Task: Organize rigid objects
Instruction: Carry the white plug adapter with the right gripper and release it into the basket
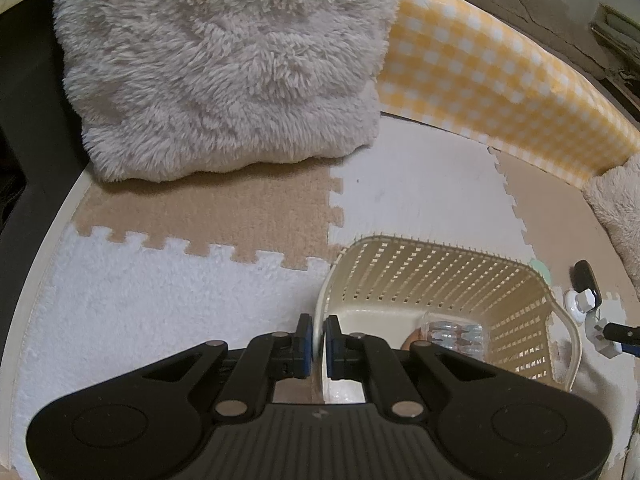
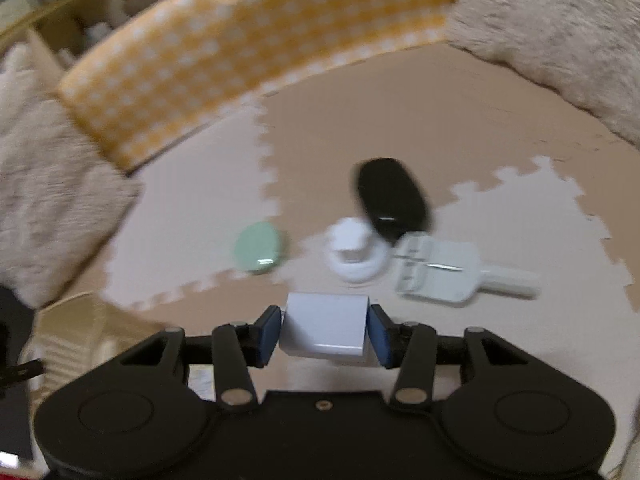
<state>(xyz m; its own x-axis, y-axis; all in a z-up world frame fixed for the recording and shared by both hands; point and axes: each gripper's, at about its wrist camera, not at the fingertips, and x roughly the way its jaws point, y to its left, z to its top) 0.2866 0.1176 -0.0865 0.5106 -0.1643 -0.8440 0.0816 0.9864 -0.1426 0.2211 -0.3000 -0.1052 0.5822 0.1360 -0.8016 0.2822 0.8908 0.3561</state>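
My left gripper (image 1: 319, 322) is shut on the rim of a cream slotted plastic basket (image 1: 532, 276) that stands on the foam floor mat. A clear plastic bottle (image 1: 456, 332) lies inside the basket. In the right wrist view, my right gripper (image 2: 325, 330) is shut on a white box (image 2: 325, 330), with both blue pads pressed on its sides and the box lifted off the mat. Beyond it on the mat lie a green oval case (image 2: 258, 247), a round white object (image 2: 354, 254), a black oval case (image 2: 392, 198) and a white flat tool with a handle (image 2: 444, 270).
A fluffy beige cushion (image 1: 224, 64) and a yellow checked cushion (image 1: 488, 68) border the far side of the mat. Another fluffy cushion (image 2: 560, 36) lies at the right. The basket (image 2: 72, 344) shows at the lower left of the right wrist view. Shelving (image 2: 60, 16) stands behind.
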